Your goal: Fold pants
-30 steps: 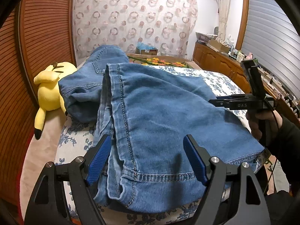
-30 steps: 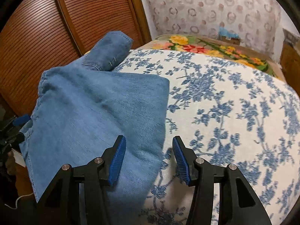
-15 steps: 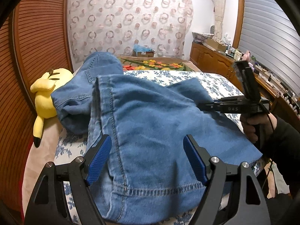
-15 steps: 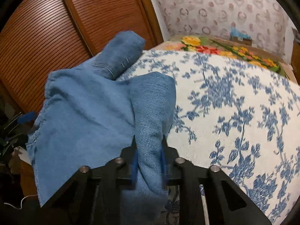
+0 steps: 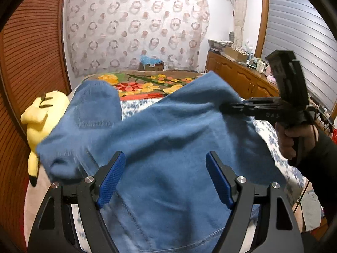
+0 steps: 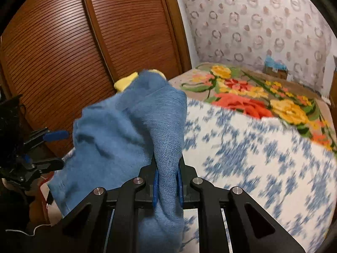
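Note:
The blue denim pants (image 5: 168,147) lie on the bed and are partly lifted. My right gripper (image 6: 168,186) is shut on a fold of the pants (image 6: 166,147) and holds it up above the bed; it also shows in the left wrist view (image 5: 225,107), pinching the raised edge. My left gripper (image 5: 164,179) is open, its blue pads on either side of the denim below it, not closed on it. It shows at the left edge of the right wrist view (image 6: 45,147).
The bed has a blue-flowered white sheet (image 6: 263,158) and a bright floral blanket (image 6: 252,97) at its far end. A yellow plush toy (image 5: 40,118) lies at the left by brown slatted wardrobe doors (image 6: 73,52). A wooden dresser (image 5: 242,76) stands at the right.
My right gripper closed on the pants' edge and lifted it up and across. The left gripper stayed open while the denim rose in front of it.

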Demonstrator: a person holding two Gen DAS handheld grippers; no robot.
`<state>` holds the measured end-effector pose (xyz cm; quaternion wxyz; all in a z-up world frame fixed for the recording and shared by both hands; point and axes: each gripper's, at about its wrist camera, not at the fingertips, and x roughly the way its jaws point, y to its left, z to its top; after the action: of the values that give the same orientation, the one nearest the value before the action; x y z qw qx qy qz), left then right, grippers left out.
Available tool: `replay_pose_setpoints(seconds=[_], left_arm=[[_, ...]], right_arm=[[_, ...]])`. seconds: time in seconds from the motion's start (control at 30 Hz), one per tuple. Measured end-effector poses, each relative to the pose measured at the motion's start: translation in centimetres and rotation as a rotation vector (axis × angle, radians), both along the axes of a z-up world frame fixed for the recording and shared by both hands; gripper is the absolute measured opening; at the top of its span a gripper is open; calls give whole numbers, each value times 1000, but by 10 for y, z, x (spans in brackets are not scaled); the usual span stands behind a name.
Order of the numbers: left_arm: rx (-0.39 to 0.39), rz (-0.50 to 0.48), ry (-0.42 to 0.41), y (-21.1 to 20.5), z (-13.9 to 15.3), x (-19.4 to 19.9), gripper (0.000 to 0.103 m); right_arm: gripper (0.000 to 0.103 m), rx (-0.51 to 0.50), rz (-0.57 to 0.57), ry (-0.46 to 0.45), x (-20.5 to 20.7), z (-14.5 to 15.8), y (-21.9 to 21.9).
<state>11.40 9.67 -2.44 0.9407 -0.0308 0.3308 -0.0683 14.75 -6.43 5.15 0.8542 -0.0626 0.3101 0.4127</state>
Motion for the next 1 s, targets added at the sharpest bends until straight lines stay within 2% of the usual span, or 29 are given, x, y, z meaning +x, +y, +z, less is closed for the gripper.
replay_pose_setpoints(seconds=[0.13,0.47,0.57,0.7,0.83,0.93,1.0], left_arm=[[2,-10,13,-9,5,27,79],[19,-99,81,-55,-6,100,79],[23,-124,103,-68,-11,117,79],[27,-140,134,-78,-19,135,79],[26,-137,162,-84,-23,153,79],[31,-141,176,-86,-25,160,79],[30,-140,186,-87,-27,161,79]], right_arm=[[14,-9,-69,-8,25,9,-26],[14,-92,-359,82,108,-40,-131],[14,-98,-386,101,122,-51,-148],[16,-126,-369,101,128,-58,-146],[30,-174,-386,79,131,-59,-141],[41,-152,-389,81,111,-45,-144],[44,-130,-394,84,99,-43,-153]])
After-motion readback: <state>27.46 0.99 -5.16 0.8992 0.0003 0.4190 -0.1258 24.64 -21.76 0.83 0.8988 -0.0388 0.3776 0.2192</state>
